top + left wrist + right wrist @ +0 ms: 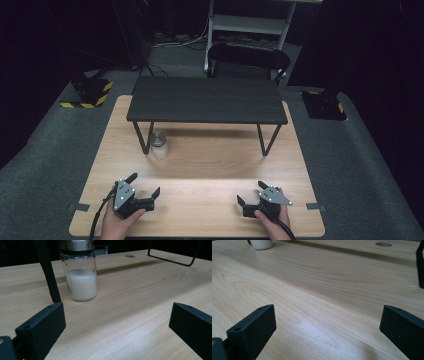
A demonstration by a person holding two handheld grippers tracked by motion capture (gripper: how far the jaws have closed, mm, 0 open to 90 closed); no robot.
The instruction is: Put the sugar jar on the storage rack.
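My left gripper (144, 185) and right gripper (251, 192) both sit near the table's (200, 165) front edge, jaws spread wide, empty. My left gripper view picks out white grains in the jar (79, 275); from above, the jar stands beside the black shelf's (207, 100) left leg. Both hands grip from behind.

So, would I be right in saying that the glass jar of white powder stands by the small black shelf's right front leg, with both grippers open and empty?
Not quite: the glass jar stands by the small black shelf's left front leg, as the high view shows. Both the left gripper and the right gripper are indeed open and empty.
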